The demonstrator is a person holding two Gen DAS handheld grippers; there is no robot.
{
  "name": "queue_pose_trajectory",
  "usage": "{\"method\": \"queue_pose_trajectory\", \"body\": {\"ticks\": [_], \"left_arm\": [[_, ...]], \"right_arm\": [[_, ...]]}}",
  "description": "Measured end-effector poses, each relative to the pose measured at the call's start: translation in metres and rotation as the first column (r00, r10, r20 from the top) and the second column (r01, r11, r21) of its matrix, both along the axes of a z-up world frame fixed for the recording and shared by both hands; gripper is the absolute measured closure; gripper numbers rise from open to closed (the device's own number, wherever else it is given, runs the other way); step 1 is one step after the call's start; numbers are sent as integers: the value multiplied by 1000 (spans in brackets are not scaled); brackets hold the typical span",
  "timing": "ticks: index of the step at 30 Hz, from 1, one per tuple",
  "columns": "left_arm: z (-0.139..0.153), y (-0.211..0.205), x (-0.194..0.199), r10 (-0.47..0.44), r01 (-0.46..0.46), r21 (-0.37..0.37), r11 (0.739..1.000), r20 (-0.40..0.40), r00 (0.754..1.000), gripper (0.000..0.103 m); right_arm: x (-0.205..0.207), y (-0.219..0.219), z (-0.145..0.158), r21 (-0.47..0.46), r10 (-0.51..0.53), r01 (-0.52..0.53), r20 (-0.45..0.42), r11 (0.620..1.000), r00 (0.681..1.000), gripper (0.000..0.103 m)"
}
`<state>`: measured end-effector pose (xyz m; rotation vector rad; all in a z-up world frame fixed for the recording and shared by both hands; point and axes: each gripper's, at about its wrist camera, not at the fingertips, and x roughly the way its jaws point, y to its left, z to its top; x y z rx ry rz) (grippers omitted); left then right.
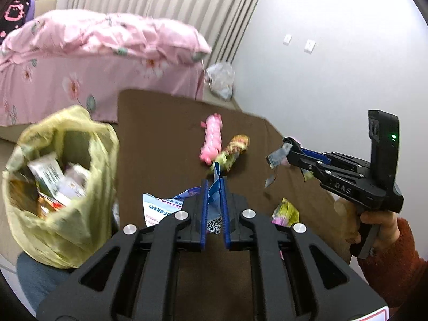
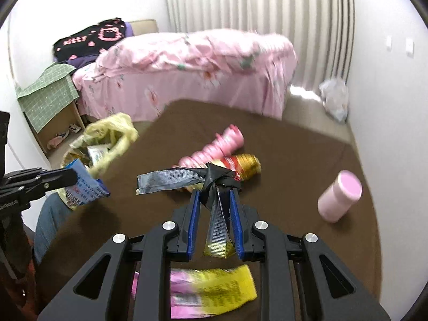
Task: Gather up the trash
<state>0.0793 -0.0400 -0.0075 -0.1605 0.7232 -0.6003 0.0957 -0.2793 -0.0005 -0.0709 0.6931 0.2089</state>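
We see the left gripper [image 1: 214, 184] pinching a blue wrapper [image 1: 215, 187] and the right gripper [image 2: 214, 195] pinching a silver wrapper [image 2: 171, 180] above the brown counter [image 2: 294, 147].

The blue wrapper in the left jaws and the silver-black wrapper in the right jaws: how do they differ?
The blue wrapper is blue and white with print; the silver-black wrapper is metallic grey with black, yellow at its lower end.
The blue wrapper is broad and flat; the silver-black wrapper is long, narrow and twisted.
Shared: each is clamped in its gripper, left gripper and right gripper, above the brown table.
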Motion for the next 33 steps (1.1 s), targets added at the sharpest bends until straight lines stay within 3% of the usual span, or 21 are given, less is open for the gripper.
{"method": "queue_pose_trajectory", "body": {"ticks": [9, 13, 20, 23, 28, 33], "left_arm": [[43, 49, -4, 62, -52, -92, 994, 108, 992, 95], [57, 67, -5, 127, -116, -71, 991, 174, 977, 95], [59, 100, 11, 220, -209, -79, 975, 183, 958, 95], [55, 125, 26, 302, -287, -101, 953, 180, 936, 95], [33, 170, 60, 473, -458, -163, 874, 65, 879, 95], [8, 172, 76, 524, -515, -143, 845, 28, 851, 95]], "right_arm": [[-3, 51, 46, -56, 77, -71, 101, 996, 992, 81], [-1, 68, 55, -61, 108, -101, 116, 993, 987, 81], [13, 101, 60, -47, 172, -168, 119, 985, 978, 81], [28, 116, 59, -25, 209, -208, 101, 978, 973, 81], [66, 147, 51, 35, 267, -270, 74, 962, 961, 81], [108, 188, 14, 76, 325, -324, 9, 943, 946, 81]]}}
